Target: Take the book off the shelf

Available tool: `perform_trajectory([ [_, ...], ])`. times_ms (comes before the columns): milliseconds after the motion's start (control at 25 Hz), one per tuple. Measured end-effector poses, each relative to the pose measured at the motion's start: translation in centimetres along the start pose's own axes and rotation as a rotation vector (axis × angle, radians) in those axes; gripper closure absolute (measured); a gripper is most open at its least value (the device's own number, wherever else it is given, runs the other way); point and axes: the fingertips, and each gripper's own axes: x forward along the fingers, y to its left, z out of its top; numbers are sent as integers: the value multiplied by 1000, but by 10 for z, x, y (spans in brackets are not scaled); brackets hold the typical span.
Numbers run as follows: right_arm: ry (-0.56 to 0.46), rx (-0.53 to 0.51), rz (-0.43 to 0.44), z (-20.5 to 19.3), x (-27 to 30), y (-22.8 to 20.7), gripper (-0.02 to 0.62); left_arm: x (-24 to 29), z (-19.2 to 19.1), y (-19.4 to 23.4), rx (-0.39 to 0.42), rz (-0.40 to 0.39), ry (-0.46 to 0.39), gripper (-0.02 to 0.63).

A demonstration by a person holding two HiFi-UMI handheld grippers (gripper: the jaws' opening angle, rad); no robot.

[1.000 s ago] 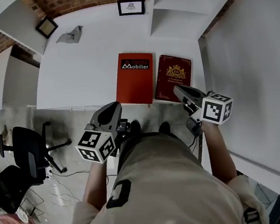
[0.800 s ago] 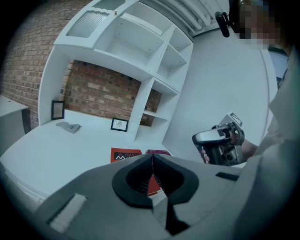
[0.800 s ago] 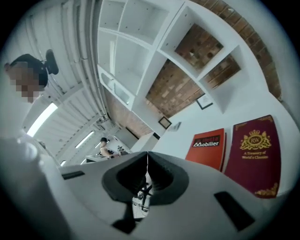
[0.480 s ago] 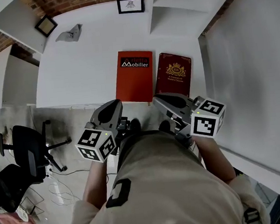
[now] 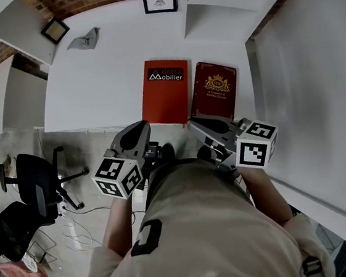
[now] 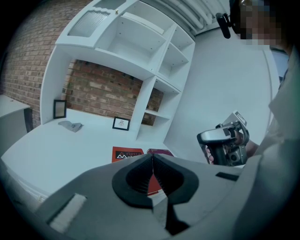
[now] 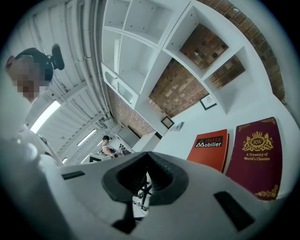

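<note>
Two books lie flat side by side on the white table point(image 5: 92, 82): an orange-red one point(image 5: 166, 91) and a dark red one with gold print point(image 5: 215, 91). Both grippers hang at the table's front edge, short of the books. My left gripper point(image 5: 139, 127) is shut and empty below the orange-red book; its own view shows the jaws point(image 6: 152, 161) closed with the orange-red book point(image 6: 126, 153) beyond. My right gripper point(image 5: 194, 123) is shut and empty, pointing left below the dark red book. From its view, the orange-red book point(image 7: 211, 147) and dark red book point(image 7: 257, 152) lie to the right.
White shelf compartments point(image 5: 220, 5) stand at the table's back right. Two small picture frames point(image 5: 160, 3) point(image 5: 55, 30) and a grey cloth point(image 5: 84, 39) sit at the back. A white panel point(image 5: 316, 87) runs along the right. An office chair point(image 5: 36, 187) stands on the floor at left.
My right gripper has drawn back from over the dark red book's near corner and swung left to the table's front edge. The left gripper and both books have stayed put.
</note>
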Motion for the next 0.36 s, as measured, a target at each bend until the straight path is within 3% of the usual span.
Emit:
perform_trajectory([
  [360, 10, 15, -3, 0, 2, -7, 589, 6, 0, 4, 0, 2, 9, 600],
])
